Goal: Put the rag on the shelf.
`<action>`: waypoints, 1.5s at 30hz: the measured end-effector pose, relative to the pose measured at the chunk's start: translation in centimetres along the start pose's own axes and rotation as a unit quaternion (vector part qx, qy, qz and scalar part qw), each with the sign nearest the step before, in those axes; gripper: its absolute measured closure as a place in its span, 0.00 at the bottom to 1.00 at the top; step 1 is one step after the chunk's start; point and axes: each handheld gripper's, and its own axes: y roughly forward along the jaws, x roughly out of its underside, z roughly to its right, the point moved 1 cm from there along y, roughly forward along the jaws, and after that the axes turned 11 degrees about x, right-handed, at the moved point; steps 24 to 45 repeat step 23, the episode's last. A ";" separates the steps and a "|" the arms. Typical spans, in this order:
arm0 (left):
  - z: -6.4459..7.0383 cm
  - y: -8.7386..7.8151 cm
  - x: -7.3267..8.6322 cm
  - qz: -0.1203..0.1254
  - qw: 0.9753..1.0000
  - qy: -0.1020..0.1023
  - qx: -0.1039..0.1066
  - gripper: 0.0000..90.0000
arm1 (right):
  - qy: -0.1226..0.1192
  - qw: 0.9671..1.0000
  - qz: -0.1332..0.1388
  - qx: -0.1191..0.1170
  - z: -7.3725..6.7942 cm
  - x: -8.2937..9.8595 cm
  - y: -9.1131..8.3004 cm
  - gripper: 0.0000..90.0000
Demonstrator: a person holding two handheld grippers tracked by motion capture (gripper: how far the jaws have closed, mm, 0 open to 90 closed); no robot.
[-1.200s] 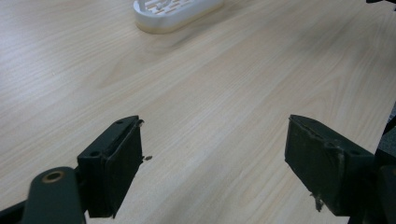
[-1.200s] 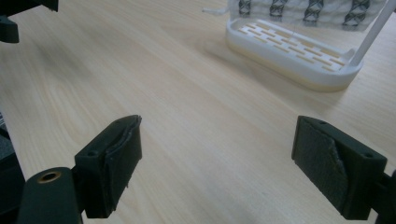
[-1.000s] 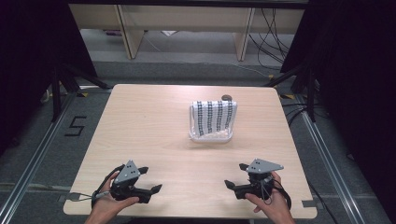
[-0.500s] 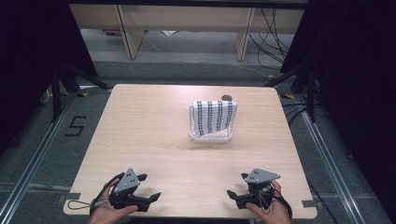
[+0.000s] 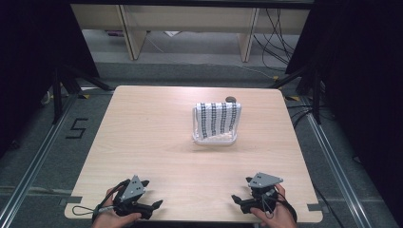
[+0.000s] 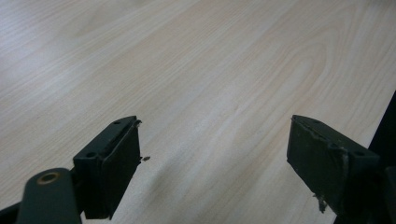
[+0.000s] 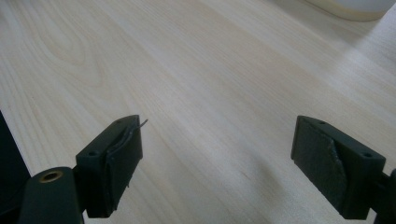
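Pale wooden counter (image 5: 157, 137) with both claws low at its near edge, a white basket far off.

Left claw (image 5: 154, 205) and right claw (image 5: 236, 199) each rest in a hand, jaws spread wide over bare wood, gripping nothing. White basket (image 5: 215, 137), draped with a black-and-white patterned cloth (image 5: 217, 118), stands right of centre toward the far side, well apart from both claws, nearer the right one.

A small dark object (image 5: 231, 99) at the basket's (image 5: 215, 139) twelve o'clock is half hidden; both hands are cut off at the bottom edge.
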 end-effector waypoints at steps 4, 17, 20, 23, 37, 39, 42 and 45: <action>-0.2 -0.2 0.1 0.000 1.000 -0.006 -0.001 0.19 | 0.002 1.000 -0.003 -0.005 0.0 0.0 0.0 0.19; -0.2 -0.2 0.1 0.006 1.000 -0.013 -0.001 0.19 | 0.005 1.000 -0.004 0.001 0.0 0.0 -0.1 0.19; -0.4 -0.2 0.1 -0.001 1.000 -0.007 -0.001 0.19 | 0.004 1.000 -0.004 0.002 0.1 -0.1 -0.2 0.19; -0.4 -0.1 0.1 0.006 1.000 -0.018 -0.001 0.19 | 0.009 1.000 -0.003 0.003 0.1 -0.1 -0.2 0.19; -0.4 -0.1 0.1 0.006 1.000 -0.018 -0.001 0.19 | 0.009 1.000 -0.003 0.003 0.1 -0.1 -0.2 0.19; -0.4 -0.1 0.1 0.006 1.000 -0.018 -0.001 0.19 | 0.009 1.000 -0.003 0.003 0.1 -0.1 -0.2 0.19; -0.4 -0.1 0.1 0.006 1.000 -0.018 -0.001 0.19 | 0.009 1.000 -0.003 0.003 0.1 -0.1 -0.2 0.19; -0.4 -0.1 0.1 0.006 1.000 -0.018 -0.001 0.19 | 0.009 1.000 -0.003 0.003 0.1 -0.1 -0.2 0.19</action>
